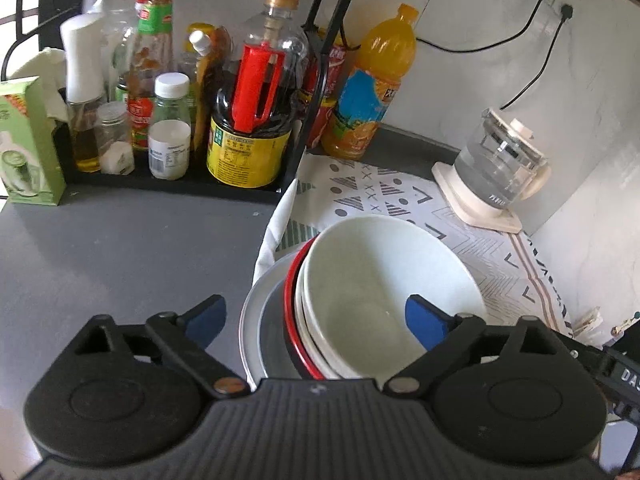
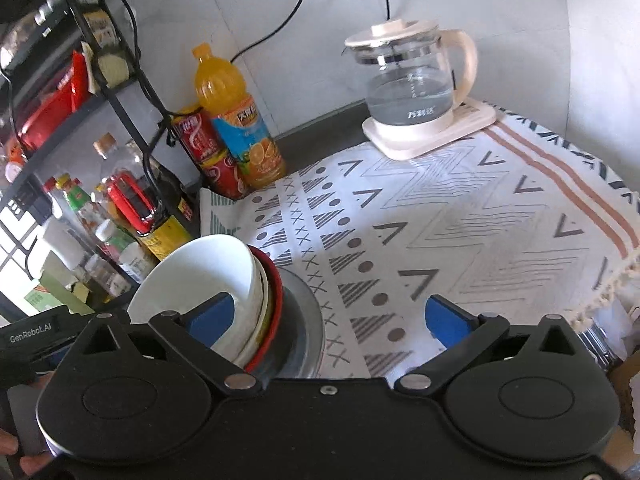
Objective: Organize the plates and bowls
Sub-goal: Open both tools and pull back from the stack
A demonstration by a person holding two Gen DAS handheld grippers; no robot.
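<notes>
Counted on the counter: one stack of nested dishes, comprising two white bowls (image 1: 384,280), one red-rimmed bowl (image 1: 294,280) and one metal plate (image 1: 256,320) beneath. Far right: one glass kettle (image 2: 408,88). Far centre: one orange drink bottle (image 1: 372,80), two red cans (image 2: 208,152). One patterned cloth (image 2: 460,220).

A home kitchen counter: condiment bottles (image 1: 248,92) on a rack, glass kettle (image 2: 416,92) (plugged in), patterned cloth (image 2: 460,216).
</notes>
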